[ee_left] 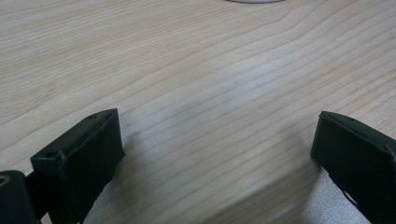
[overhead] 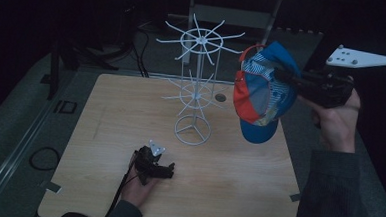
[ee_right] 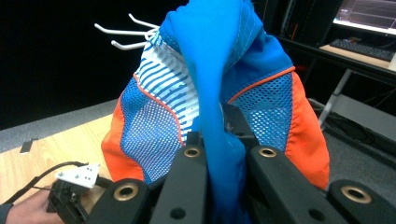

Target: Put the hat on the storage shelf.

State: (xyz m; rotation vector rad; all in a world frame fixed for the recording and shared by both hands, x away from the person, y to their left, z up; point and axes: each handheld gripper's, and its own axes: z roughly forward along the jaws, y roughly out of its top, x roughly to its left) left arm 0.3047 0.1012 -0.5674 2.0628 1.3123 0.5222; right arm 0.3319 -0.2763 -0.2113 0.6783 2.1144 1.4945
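Note:
A blue, orange and white striped cap [overhead: 259,94] hangs in the air to the right of a white wire rack [overhead: 198,73] with spoke hooks on two tiers. My right gripper [overhead: 284,75] is shut on the cap's blue fabric and holds it at the height of the top tier. In the right gripper view the fabric [ee_right: 215,70] is pinched between the jaws of the right gripper [ee_right: 224,151], and rack hooks [ee_right: 123,35] poke out behind the cap. My left gripper [overhead: 166,170] rests on the wooden table [overhead: 236,191] in front of the rack, open with nothing between its fingers [ee_left: 84,154].
The rack's round base [overhead: 193,130] stands mid-table, and its edge [ee_left: 254,1] shows at the top of the left gripper view. A cable loop [overhead: 43,158] lies on the floor to the left. A desk with a keyboard [ee_right: 369,49] stands behind on the right.

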